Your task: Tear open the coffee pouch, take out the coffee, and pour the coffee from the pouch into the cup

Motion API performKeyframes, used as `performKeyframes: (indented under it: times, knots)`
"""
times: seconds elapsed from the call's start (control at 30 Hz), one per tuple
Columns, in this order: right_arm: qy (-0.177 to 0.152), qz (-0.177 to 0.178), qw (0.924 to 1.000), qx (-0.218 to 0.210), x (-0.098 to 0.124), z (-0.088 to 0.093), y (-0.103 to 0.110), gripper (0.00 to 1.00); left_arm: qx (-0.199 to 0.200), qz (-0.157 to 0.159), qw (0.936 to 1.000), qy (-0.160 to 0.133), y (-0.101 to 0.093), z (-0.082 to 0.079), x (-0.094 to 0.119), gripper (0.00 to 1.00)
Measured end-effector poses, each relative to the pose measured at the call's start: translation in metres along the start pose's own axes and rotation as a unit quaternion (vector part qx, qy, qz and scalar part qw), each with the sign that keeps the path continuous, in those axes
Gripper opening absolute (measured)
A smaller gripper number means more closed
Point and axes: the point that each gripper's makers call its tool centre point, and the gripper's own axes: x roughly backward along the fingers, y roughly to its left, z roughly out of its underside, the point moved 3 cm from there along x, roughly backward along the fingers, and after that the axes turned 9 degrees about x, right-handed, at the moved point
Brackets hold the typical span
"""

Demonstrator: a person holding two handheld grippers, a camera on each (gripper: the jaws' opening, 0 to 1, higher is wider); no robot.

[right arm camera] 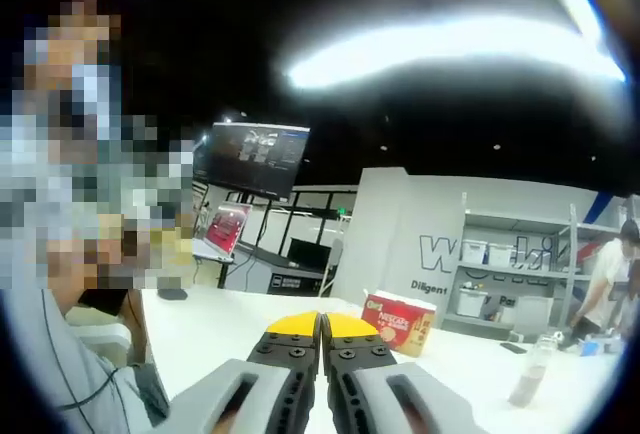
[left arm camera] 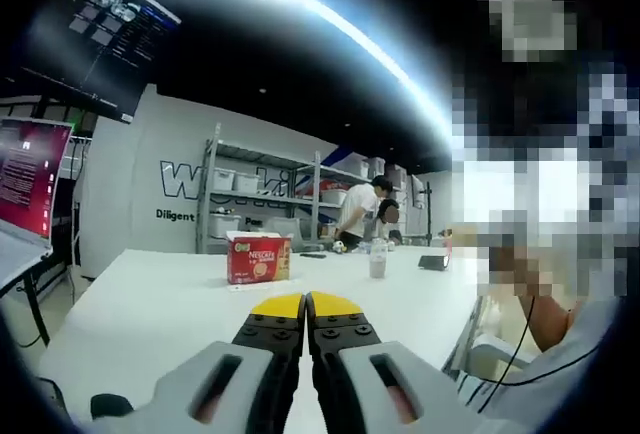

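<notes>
Your left gripper [left arm camera: 305,304] sits nearest at 6 o'clock in the left gripper view, yellow tips pressed together on nothing; past it stretches the white table [left arm camera: 150,304], with the red Nescafé box [left arm camera: 258,258] at about 11 o'clock off the tips and a clear cup [left arm camera: 378,258] at roughly 1 o'clock, both well apart from the jaws. Over in the right gripper view your right gripper [right arm camera: 321,327] is likewise closed up and empty at 6 o'clock; the red box [right arm camera: 399,322] lies near its tips at 2 o'clock, the cup [right arm camera: 530,374] far out at 3 o'clock.

Nothing's begun, I'd say; no pouch is loose on the table, so it's presumably inside that box. Risks from here: a light box sliding or tipping when you reach in; a thin pouch tearing unevenly and spilling powder; the slim cup getting knocked.

Hard to read: the box's opening, the cup's contents, and the far table edge.
</notes>
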Motion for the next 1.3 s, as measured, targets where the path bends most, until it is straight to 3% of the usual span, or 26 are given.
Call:
performKeyframes:
  times: [0.2,0.43,0.67,0.83,1.13,1.2,1.3]
  knots:
    - [0.001,-0.006,1.0,-0.001,-0.01,-0.002,-0.001,0.02,0.01,0.01,0.9999,-0.004,-0.001,-0.005,-0.01,0.04]
    - [0.008,-0.001,1.0,-0.004,-0.018,0.005,-0.02,0.02,0.014,0.019,0.9996,0.017,-0.003,0.0,-0.044,0.04]
    - [0.004,0.004,0.9999,-0.016,-0.026,0.018,-0.036,0.02,0.017,0.032,0.9983,0.044,-0.012,0.017,-0.083,0.04]
    - [0.007,0.002,0.9998,-0.021,-0.033,0.024,-0.044,0.02,0.01,0.037,0.9982,0.046,-0.018,0.016,-0.103,0.04]
    - [0.013,-0.006,0.9993,-0.036,-0.038,0.041,-0.05,0.02,0.003,0.036,0.9982,0.048,0.005,0.005,-0.141,0.04]
    - [0.013,-0.006,0.9992,-0.038,-0.036,0.046,-0.051,0.02,0.009,0.062,0.9977,0.026,0.011,-0.007,-0.156,0.04]
    - [0.011,-0.003,0.999,-0.044,-0.034,0.048,-0.052,0.02,0.012,0.054,0.9983,0.02,0.023,-0.015,-0.171,0.04]
